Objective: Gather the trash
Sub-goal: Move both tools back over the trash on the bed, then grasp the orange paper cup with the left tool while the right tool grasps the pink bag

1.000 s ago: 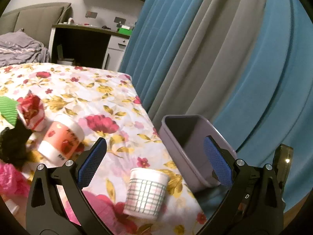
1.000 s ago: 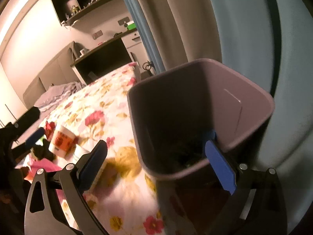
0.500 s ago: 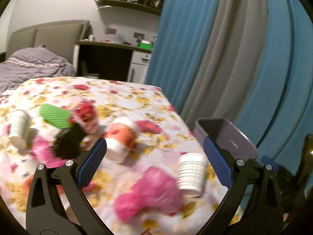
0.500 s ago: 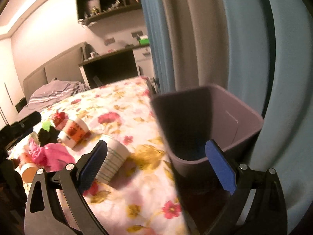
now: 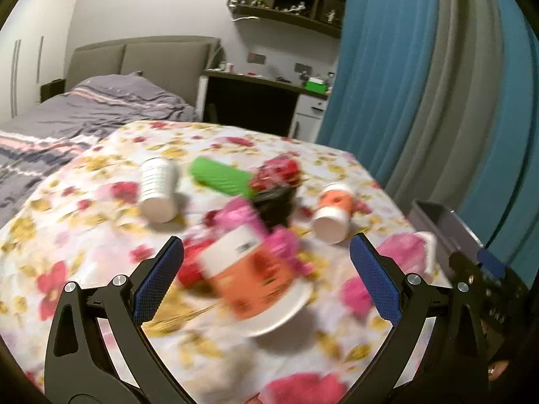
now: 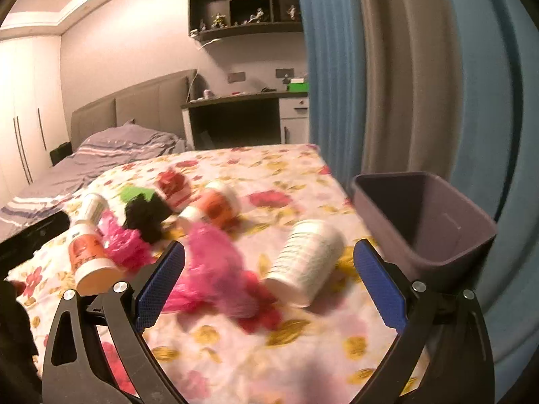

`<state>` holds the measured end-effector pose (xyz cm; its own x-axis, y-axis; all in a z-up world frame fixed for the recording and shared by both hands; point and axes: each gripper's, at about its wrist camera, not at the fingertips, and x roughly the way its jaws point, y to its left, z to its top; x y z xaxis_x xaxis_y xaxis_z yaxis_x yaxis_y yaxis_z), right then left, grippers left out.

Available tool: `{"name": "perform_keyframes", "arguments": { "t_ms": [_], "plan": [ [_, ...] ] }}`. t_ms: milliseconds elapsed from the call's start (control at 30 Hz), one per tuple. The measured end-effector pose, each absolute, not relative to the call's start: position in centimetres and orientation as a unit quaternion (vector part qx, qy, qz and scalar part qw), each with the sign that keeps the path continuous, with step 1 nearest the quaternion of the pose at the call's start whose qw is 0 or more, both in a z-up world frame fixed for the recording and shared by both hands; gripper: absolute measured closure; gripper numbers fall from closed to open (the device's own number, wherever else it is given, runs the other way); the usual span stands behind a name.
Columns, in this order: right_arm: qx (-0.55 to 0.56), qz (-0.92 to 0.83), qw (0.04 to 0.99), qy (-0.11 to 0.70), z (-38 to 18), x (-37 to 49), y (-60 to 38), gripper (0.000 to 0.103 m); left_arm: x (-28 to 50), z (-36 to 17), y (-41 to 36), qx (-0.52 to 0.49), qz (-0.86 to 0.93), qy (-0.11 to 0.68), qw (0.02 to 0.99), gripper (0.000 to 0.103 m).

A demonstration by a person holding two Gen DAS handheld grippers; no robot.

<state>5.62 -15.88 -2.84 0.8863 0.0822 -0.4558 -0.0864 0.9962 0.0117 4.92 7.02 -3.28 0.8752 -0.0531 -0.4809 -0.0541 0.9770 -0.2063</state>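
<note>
Trash lies scattered on a floral tablecloth (image 5: 84, 235). My left gripper (image 5: 266, 269) is open above a blurred orange and white cup (image 5: 252, 276) lying on its side. Beyond it lie a white cup (image 5: 156, 192), a green sleeve (image 5: 220, 178), a black wad (image 5: 273, 205), a red wrapper (image 5: 278, 171) and another orange cup (image 5: 333, 212). My right gripper (image 6: 269, 269) is open, with a crumpled pink bag (image 6: 215, 266) and a white checked cup (image 6: 306, 259) in front of it. The purple bin (image 6: 427, 222) stands at the table's right edge.
Blue and grey curtains (image 6: 404, 67) hang close behind the bin. A bed with grey bedding (image 5: 84, 111) lies past the table on the left. A desk (image 5: 256, 101) and wall shelves (image 6: 242, 3) stand at the back. My right gripper shows at the right edge of the left wrist view.
Both views have swung left, away from the bin and over the table. The orange cup is now between the left fingers' line of sight, and the bin has shifted to the right edge.
</note>
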Motion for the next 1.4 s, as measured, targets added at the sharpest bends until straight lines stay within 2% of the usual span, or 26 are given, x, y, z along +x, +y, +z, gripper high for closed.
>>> {"name": "perform_keyframes", "arguments": {
  "t_ms": [300,433,500,567,600,733,833,900,1133,1400],
  "plan": [
    [-0.034,0.049,0.967,0.248,-4.0,6.2,-12.3,0.013,2.4,-4.2,10.9,-0.126,0.023,0.254,0.959,0.006],
    [-0.041,0.05,0.963,0.26,-4.5,7.0,-11.7,0.026,2.3,-4.2,10.9,-0.135,0.012,0.252,0.958,0.006],
    [-0.04,0.053,0.96,0.271,-5.0,7.6,-11.6,0.028,2.5,-4.3,10.5,-0.133,0.006,0.255,0.958,0.006],
    [-0.038,0.057,0.957,0.281,-5.6,8.0,-11.6,0.041,2.6,-4.5,10.0,-0.132,0.0,0.26,0.957,0.006],
    [-0.037,0.06,0.955,0.289,-5.9,8.3,-11.6,0.043,2.7,-4.6,9.8,-0.131,-0.002,0.26,0.957,0.006],
    [-0.038,0.073,0.952,0.296,-6.4,8.6,-11.3,0.069,3.3,-5.0,9.0,-0.134,-0.011,0.269,0.954,0.006],
    [-0.037,0.083,0.952,0.294,-6.6,8.5,-11.2,0.079,4.0,-5.4,8.4,-0.139,-0.014,0.279,0.95,0.006],
    [-0.033,0.089,0.953,0.289,-6.5,8.2,-11.3,0.091,4.5,-5.7,8.3,-0.147,-0.013,0.289,0.946,0.006],
    [-0.016,0.1,0.962,0.255,-4.9,6.5,-11.9,0.093,6.0,-6.3,7.9,-0.175,-0.01,0.306,0.936,0.01],
    [-0.006,0.113,0.964,0.242,-3.8,5.3,-12.3,0.093,8.0,-8.1,8.4,-0.243,-0.027,0.355,0.902,0.023]
  ]
}}
